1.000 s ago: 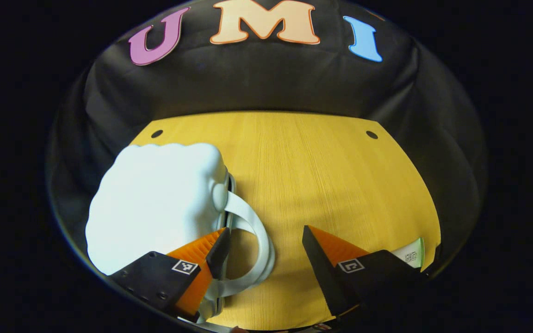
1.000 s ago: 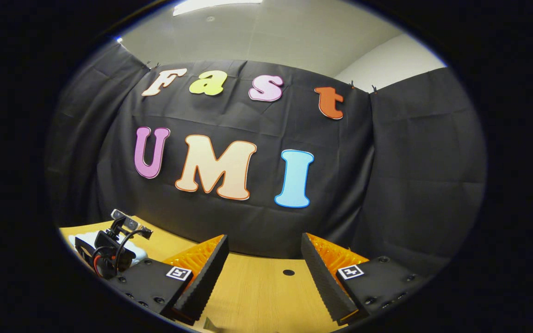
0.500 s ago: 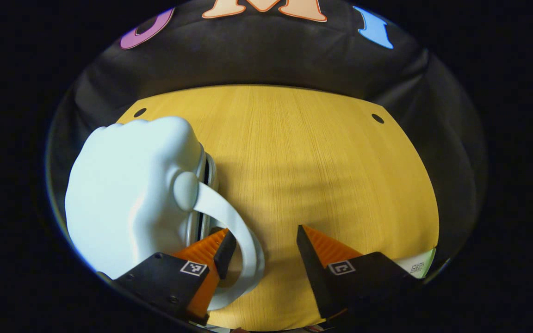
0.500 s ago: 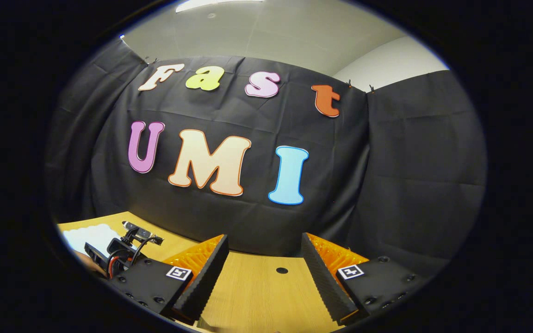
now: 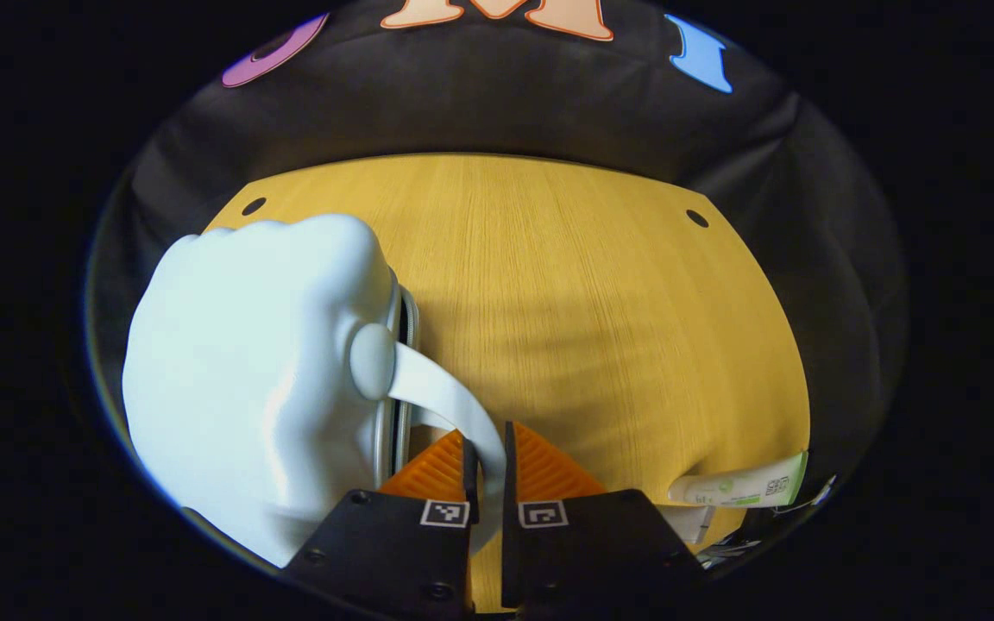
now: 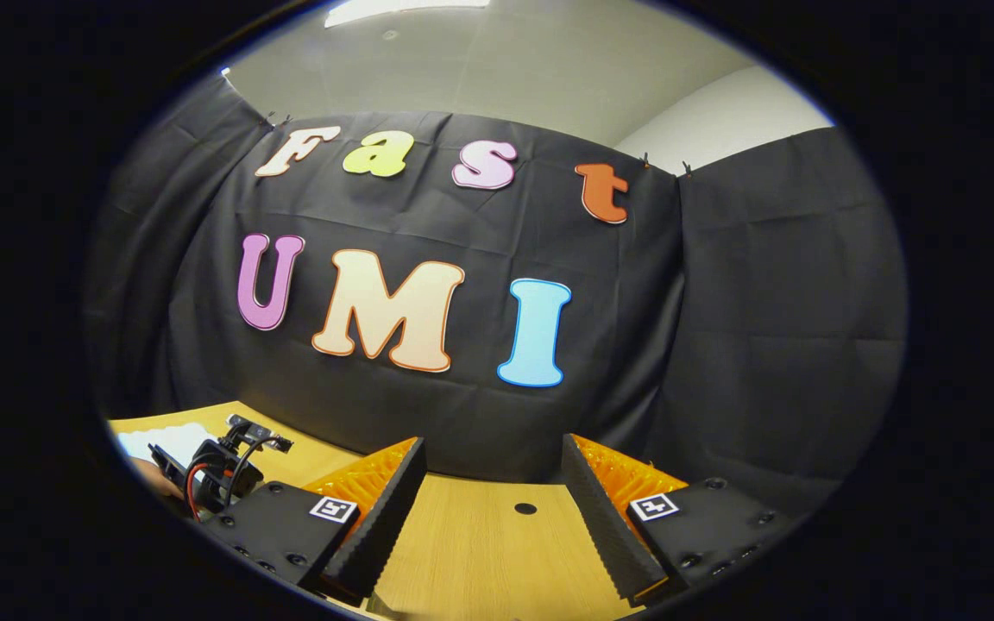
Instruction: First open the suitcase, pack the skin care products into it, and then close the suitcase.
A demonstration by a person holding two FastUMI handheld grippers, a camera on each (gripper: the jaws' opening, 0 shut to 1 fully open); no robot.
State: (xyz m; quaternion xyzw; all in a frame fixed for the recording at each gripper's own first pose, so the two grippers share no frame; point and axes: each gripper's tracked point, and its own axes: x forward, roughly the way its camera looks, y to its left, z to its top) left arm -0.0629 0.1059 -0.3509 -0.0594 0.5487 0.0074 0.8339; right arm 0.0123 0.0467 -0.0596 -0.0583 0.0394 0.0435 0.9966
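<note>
A pale blue-white suitcase (image 5: 247,371) lies closed on the left of the wooden table (image 5: 575,302) in the left gripper view. Its curved white handle (image 5: 441,398) arcs down from a round boss into my left gripper (image 5: 487,466), which is shut on the handle strap. A white and green skin care tube (image 5: 743,490) lies at the table's near right corner. In the right gripper view my right gripper (image 6: 490,504) is open and held above the table, with nothing between its fingers. There the left gripper (image 6: 221,470) and a strip of the suitcase (image 6: 173,440) sit at the far left.
The black cloth wall stands close behind the table. Two small round holes (image 5: 697,218) mark the tabletop's far corners. Bare wood stretches to the right of the suitcase. A hand (image 6: 156,476) holds the left gripper in the right gripper view.
My left gripper has shut on the suitcase handle; half a second ago it stood open with one finger inside the loop. The right gripper has barely shifted.
</note>
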